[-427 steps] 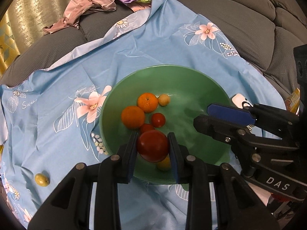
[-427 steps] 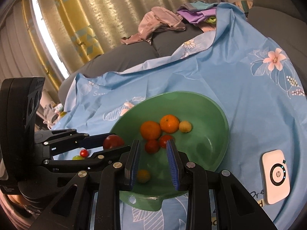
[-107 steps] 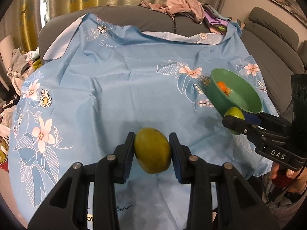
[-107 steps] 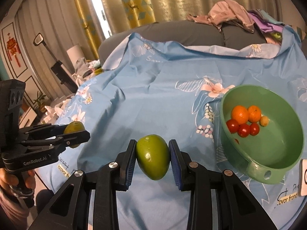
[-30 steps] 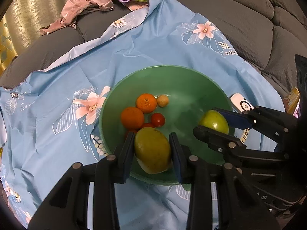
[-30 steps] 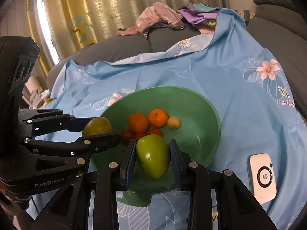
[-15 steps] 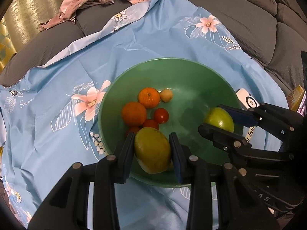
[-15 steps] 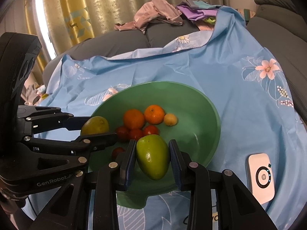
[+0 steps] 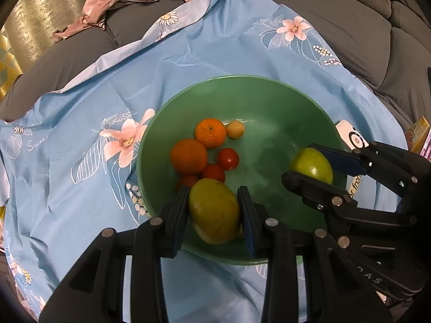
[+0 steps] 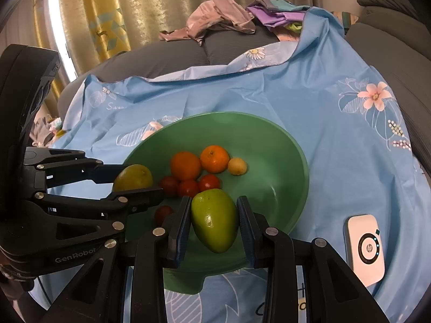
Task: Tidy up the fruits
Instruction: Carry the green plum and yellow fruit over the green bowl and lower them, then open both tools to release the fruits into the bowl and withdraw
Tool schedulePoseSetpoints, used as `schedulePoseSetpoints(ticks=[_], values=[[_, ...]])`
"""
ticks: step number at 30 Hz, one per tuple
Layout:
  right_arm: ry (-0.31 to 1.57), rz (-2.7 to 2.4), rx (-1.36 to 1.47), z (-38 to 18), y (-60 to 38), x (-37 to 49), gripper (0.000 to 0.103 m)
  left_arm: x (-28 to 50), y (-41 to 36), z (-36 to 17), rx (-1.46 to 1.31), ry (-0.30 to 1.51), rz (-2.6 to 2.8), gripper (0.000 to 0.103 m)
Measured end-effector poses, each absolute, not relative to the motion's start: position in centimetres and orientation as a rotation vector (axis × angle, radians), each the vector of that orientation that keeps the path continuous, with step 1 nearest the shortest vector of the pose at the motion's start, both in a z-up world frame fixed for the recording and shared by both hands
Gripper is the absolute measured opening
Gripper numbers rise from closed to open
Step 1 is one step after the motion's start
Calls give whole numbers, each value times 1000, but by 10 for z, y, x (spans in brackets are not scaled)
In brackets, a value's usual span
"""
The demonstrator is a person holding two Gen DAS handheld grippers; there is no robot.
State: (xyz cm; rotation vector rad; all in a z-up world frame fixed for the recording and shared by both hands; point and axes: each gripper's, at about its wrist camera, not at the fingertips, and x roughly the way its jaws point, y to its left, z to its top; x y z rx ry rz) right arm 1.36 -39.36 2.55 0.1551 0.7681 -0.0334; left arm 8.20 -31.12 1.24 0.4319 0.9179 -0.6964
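Left wrist view: left gripper (image 9: 214,210) clamps a yellow-green mango (image 9: 214,210) over the green bowl's (image 9: 309,107) near rim; right gripper (image 10: 214,222) grips a green mango (image 10: 214,222) at right. Next step, likely: lower both, release beside the oranges (image 9: 188,156).

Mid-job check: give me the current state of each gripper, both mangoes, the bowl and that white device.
left gripper: shut on yellow-green mango, over the bowl
right gripper: shut on green mango, over the bowl
green bowl: upright on the blue cloth, holding two oranges, small tomatoes, one small pale fruit
white device: flat on the cloth, beside the bowl
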Motion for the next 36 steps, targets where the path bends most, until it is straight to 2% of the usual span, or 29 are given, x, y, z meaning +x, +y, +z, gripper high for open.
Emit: schedulePoseSetpoints(ticks=[36], values=[[780,-40,145,25,-393,12,36,84,-311,14,460,917,-678,35]])
